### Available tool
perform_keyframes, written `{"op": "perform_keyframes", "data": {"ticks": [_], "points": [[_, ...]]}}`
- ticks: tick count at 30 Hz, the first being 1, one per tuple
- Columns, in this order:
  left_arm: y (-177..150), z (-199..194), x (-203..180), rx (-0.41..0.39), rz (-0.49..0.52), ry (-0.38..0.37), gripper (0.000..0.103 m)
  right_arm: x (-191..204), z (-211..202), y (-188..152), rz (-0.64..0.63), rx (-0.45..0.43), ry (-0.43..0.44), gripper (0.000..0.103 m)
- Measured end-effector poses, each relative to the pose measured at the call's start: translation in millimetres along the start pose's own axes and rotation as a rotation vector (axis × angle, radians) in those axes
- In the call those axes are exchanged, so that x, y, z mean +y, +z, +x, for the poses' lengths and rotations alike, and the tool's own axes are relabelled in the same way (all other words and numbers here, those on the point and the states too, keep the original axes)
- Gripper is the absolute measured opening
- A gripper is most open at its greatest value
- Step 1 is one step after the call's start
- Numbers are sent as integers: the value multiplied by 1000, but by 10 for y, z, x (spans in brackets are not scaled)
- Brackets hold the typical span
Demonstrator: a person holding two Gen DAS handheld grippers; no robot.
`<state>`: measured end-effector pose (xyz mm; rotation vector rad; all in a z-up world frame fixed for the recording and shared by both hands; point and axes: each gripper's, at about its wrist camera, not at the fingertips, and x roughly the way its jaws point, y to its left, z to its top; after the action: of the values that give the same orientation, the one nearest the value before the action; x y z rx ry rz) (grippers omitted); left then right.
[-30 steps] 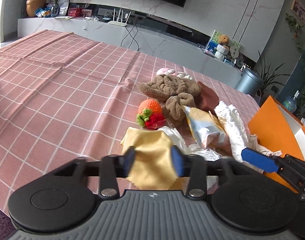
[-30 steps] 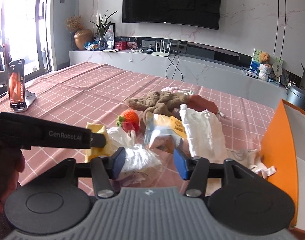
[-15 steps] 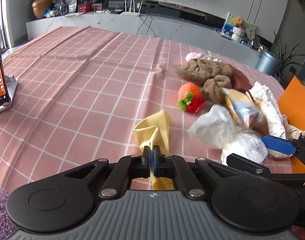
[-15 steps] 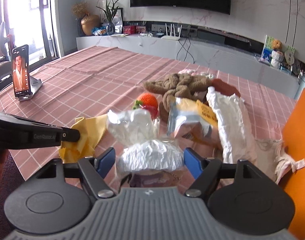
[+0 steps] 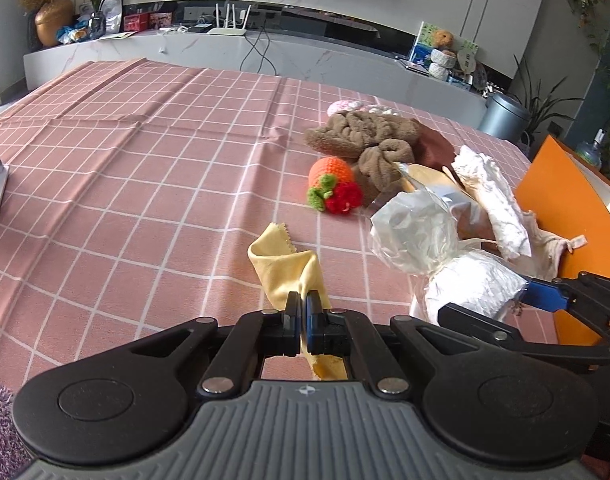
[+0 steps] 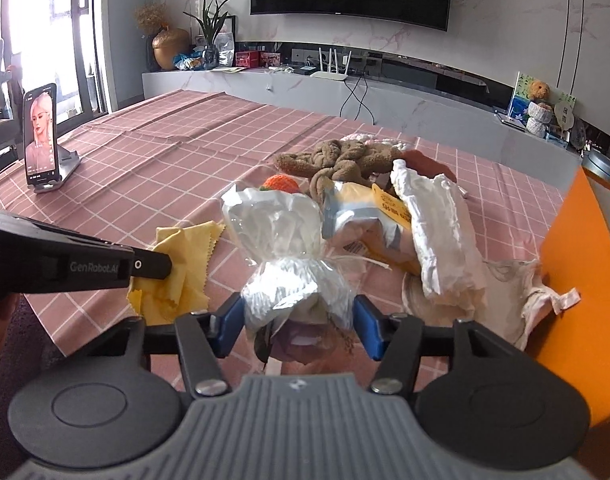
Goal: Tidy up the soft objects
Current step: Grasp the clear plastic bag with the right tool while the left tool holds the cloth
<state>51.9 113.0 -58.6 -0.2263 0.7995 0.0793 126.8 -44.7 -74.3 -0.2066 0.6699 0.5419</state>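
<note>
My left gripper [image 5: 304, 314] is shut on a yellow cloth [image 5: 289, 268] and holds it bunched just above the pink checked tablecloth; the cloth also shows in the right wrist view [image 6: 177, 264]. My right gripper [image 6: 299, 320] has its blue pads on both sides of a clear plastic bag of white stuffing [image 6: 293, 276], also seen in the left wrist view [image 5: 457, 276]. Behind lie a crocheted orange-and-red toy [image 5: 333, 184], a brown towel [image 5: 365, 136], a foil snack packet [image 6: 365, 220] and a white crumpled cloth [image 6: 441, 232].
An orange box [image 6: 585, 280] stands at the right edge of the table. A phone on a stand [image 6: 41, 136] is at the far left. A grey bin [image 5: 505, 116] and a TV cabinet are beyond the table.
My left gripper shut on the yellow cloth and lifted it up and back. My right gripper moved forward around the plastic bag and its pads closed in onto it.
</note>
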Motion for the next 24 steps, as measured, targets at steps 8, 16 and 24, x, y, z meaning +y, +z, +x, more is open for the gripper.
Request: {"op": "perform_keyframes", "data": {"ticks": [8,16,24], "points": [[-70,-12,-103,12,69,-30,20,-40,-177,-137,10,59,-30,63],[-96,9,-96,-33,141,31,73,-41,-239,-39,-3,-17,-20,81],[-188,208,-118,4,261,21,76,14,-50,-35,-81,17,35,83]]}}
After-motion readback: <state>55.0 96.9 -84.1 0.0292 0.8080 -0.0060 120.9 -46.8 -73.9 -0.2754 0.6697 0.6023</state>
